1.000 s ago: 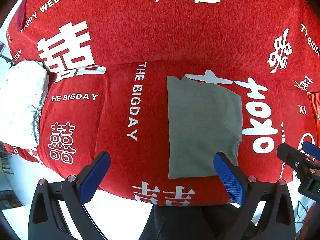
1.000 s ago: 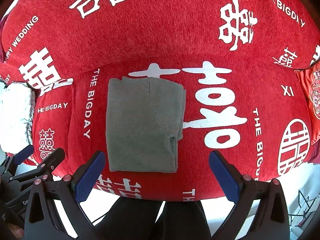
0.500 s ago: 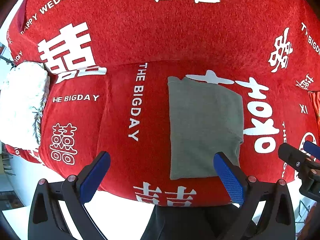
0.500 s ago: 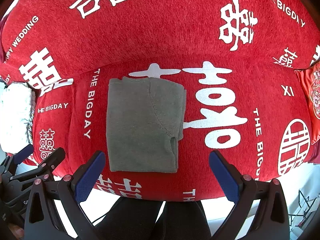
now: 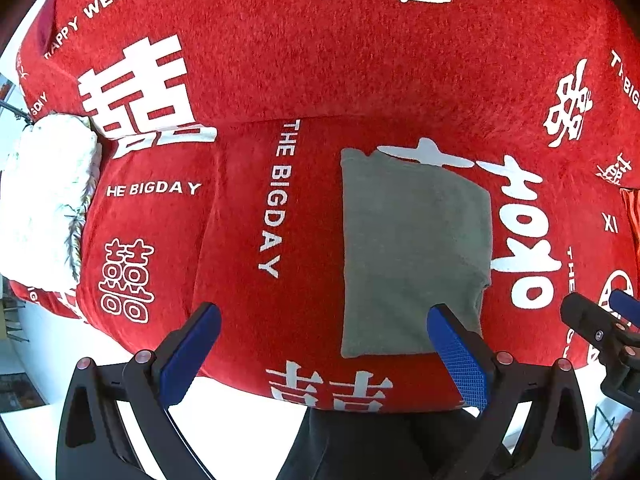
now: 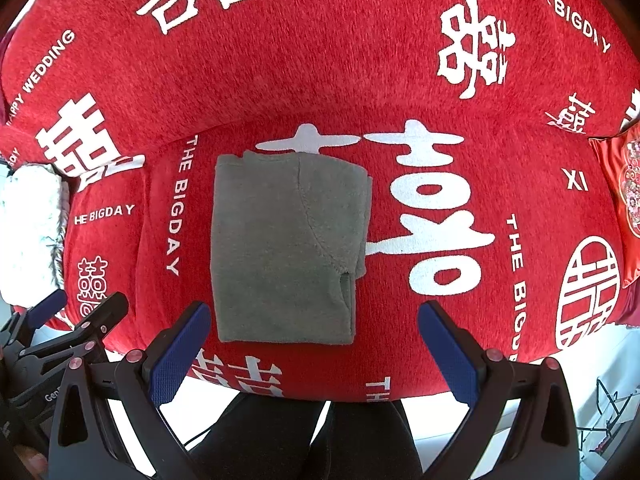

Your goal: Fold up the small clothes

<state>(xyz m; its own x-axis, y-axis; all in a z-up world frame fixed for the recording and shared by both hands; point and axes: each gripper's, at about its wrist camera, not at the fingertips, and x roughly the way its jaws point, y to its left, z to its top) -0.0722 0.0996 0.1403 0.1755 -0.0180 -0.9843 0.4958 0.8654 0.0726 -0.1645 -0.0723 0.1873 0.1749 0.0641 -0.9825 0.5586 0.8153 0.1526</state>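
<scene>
The left claw (image 5: 324,354) hangs wide open with nothing between its blue pads (image 5: 458,354), just off the front edge of the sofa seat. The right claw (image 6: 314,350) is spread wide and empty as well, also at the front edge, beside the left one.

Just beyond both claws lies the grey garment (image 6: 286,248), folded into a neat upright rectangle on the seat of the sofa (image 6: 400,80). Its near end sits close to the front edge of the seat and its far end reaches towards the crease where the seat meets the backrest. A sleeve seam curves across its top layer, ending in a small flap on the right side.

The sofa wears a red cover with white characters and the words THE BIGDAY. A white fluffy cushion (image 5: 44,200) rests at the left end, and a red patterned cushion (image 6: 620,184) at the right end.
</scene>
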